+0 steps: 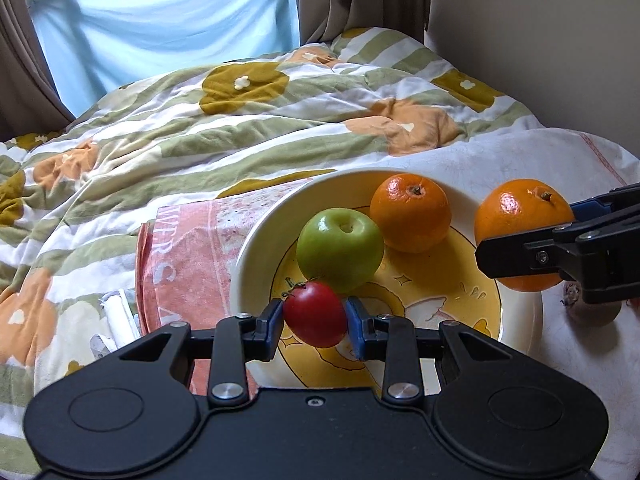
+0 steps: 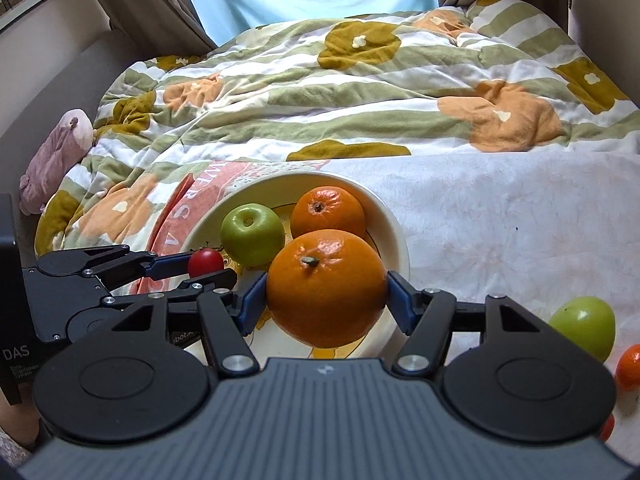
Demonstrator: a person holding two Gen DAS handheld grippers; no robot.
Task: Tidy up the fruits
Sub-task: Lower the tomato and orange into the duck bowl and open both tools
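Observation:
A cream bowl (image 1: 256, 240) with a yellow cartoon bottom rests on the bed; its rim also shows in the right wrist view (image 2: 394, 232). Inside lie a green apple (image 1: 340, 250) (image 2: 252, 234) and an orange (image 1: 410, 212) (image 2: 328, 212). My left gripper (image 1: 315, 318) is shut on a small red tomato (image 1: 316, 314) (image 2: 205, 262), held over the bowl's near left side. My right gripper (image 2: 326, 296) is shut on a large orange (image 2: 326, 288) (image 1: 520, 220), held just above the bowl's right rim.
The bowl sits partly on a pink printed cloth (image 1: 180, 256) and a white towel (image 2: 500, 220) over a flowered quilt (image 1: 240, 120). On the towel at the right lie another green apple (image 2: 584, 326) and an orange fruit (image 2: 628, 368). A pink plush toy (image 2: 56, 152) lies at the far left.

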